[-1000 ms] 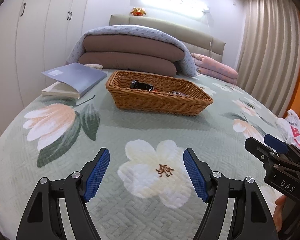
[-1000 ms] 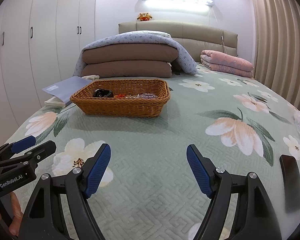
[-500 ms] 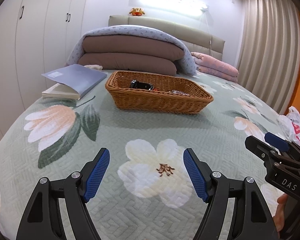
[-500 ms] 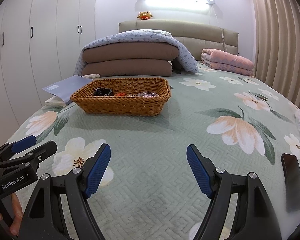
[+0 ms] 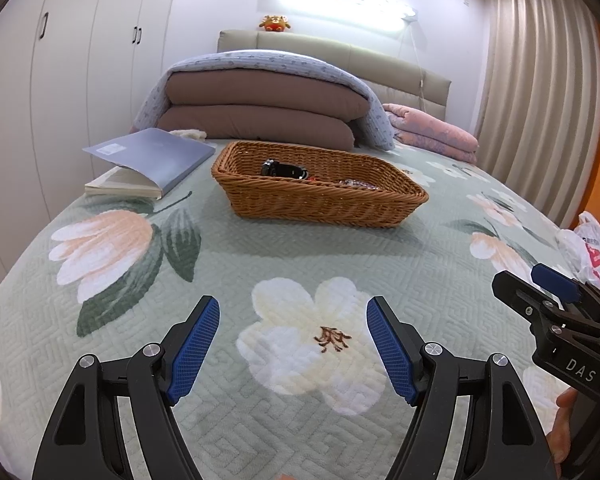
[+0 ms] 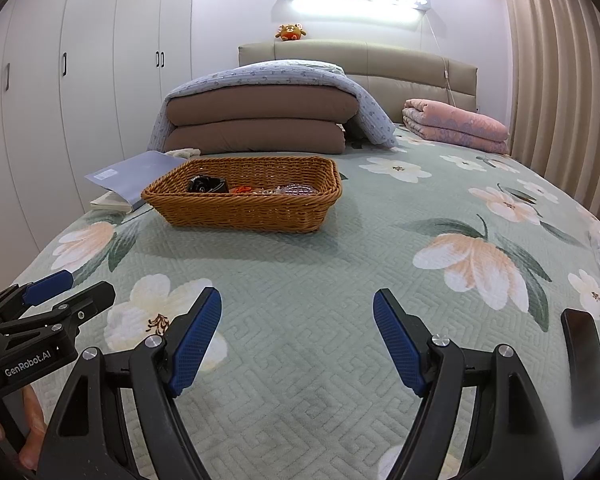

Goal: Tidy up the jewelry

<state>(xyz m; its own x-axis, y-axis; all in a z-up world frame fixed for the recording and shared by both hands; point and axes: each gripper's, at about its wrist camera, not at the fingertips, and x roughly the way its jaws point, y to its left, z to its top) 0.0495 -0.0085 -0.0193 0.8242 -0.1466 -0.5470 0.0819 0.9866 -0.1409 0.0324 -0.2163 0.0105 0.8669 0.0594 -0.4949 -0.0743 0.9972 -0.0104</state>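
Note:
A brown wicker basket [image 5: 320, 200] stands on the flowered bedspread, far ahead of both grippers; it also shows in the right wrist view [image 6: 244, 208]. Inside lie a black watch [image 5: 282, 169] [image 6: 205, 185], a small orange piece [image 6: 242, 189] and clear beaded jewelry [image 6: 296, 190]. My left gripper [image 5: 293, 334] is open and empty, low over a white flower. My right gripper [image 6: 297, 332] is open and empty, beside the left one, which shows at the left edge of its view [image 6: 48, 304].
An open grey book [image 5: 148, 162] lies left of the basket. Folded brown quilts under a blue blanket [image 5: 260, 108] and a pink blanket [image 5: 432, 132] lie at the headboard. A dark phone [image 6: 584, 364] lies at the right. A plastic bag [image 5: 590, 252] sits at the bed's right edge.
Both views have shifted slightly; the basket sits a touch lower in the left wrist view. Both grippers stay open and empty.

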